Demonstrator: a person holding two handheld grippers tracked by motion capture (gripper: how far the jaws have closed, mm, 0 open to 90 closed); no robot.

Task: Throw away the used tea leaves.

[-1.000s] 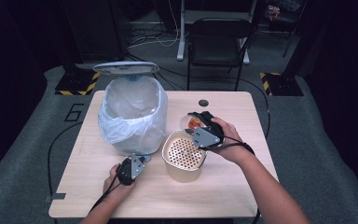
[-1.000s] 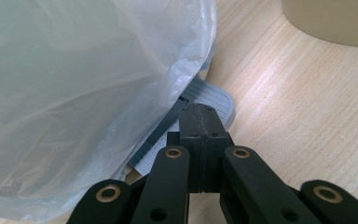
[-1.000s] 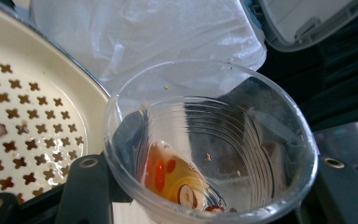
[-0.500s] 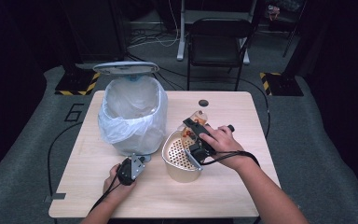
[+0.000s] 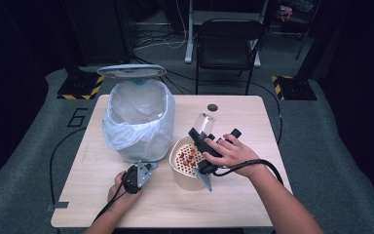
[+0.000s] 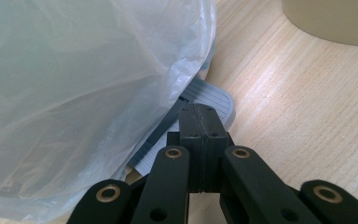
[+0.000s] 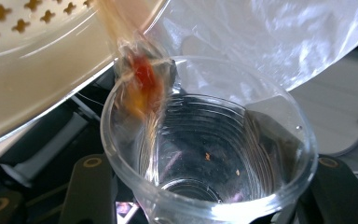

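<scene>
**Clear plastic cup, tipped over the strainer**

Thin clear plastic, ribbed, light and easily crushed, so I judge a gentle hold around the lower wall is best. My right gripper [image 5: 200, 141] clasps the cup [image 7: 209, 154] tilted over the beige strainer bowl [image 5: 177, 168], reddish bits sliding out. My left gripper [image 6: 200, 135], jaws pressed together, sits on the bin pedal [image 6: 209, 100] beside the lined bin [image 5: 139, 122].

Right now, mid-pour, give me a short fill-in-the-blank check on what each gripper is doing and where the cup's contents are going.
1. The right gripper holds a clear plastic ____, tipped over.
2. Its reddish contents fall into the beige perforated ____ on the table.
3. The left gripper has its jaws ____, resting at the bin's foot pedal.
4. The bin is lined with a translucent plastic ____.

Missing words: cup; strainer; shut; bag
</scene>
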